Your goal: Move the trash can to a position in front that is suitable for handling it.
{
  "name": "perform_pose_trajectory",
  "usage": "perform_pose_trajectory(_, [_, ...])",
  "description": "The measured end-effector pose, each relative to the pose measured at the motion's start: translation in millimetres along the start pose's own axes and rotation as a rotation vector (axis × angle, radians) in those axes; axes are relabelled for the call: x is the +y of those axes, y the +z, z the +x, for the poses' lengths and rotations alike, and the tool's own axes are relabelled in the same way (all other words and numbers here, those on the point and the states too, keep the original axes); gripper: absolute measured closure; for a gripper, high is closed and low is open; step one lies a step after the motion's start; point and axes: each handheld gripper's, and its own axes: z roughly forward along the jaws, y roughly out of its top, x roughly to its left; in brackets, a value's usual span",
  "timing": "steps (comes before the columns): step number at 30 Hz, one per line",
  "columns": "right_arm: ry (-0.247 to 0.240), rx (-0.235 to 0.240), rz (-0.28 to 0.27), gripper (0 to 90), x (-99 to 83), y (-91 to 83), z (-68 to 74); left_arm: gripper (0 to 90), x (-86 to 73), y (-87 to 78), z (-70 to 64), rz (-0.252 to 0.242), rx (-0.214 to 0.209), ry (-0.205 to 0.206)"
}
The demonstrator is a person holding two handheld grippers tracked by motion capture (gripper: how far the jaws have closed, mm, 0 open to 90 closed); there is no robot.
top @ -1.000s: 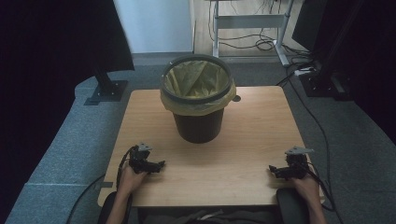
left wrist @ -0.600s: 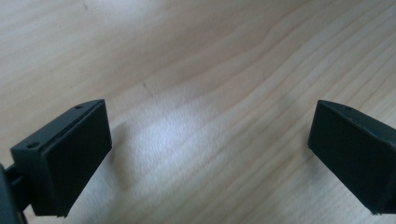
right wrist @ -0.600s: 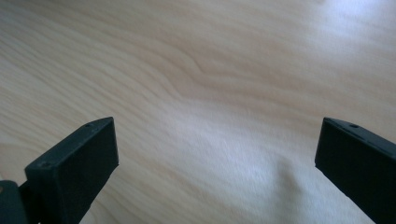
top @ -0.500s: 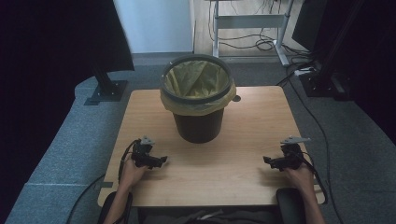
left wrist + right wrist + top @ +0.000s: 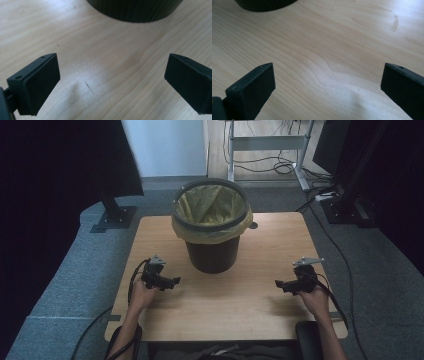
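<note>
- The bin [image 5: 212, 227] with the yellow bag [image 5: 207, 205] stands upright on the table [image 5: 225, 305], a little toward 12 o'clock from the table's middle.
- The left gripper [image 5: 172, 282] is at 8 o'clock of the bin, near it but not touching; its jaws stand wide apart and hold nothing.
- The right gripper [image 5: 279, 284] is at 4 o'clock of the bin, farther off, also wide open and empty.
- In the left gripper view, the bin's dark base [image 5: 133, 10] is at 12 o'clock, just ahead.
- My judgement: the work is at its beginning. The bag looks fitted over the rim, nothing is grasped yet, and the reach to the bin is left to do.
</note>
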Motion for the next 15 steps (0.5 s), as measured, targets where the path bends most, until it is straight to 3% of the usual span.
perform_pose_trajectory(15, [-0.009,0.021,-0.045,0.0,32.3,13.0,3.2,2.9,25.8,3.9,15.9,-0.033,-0.046,-0.045])
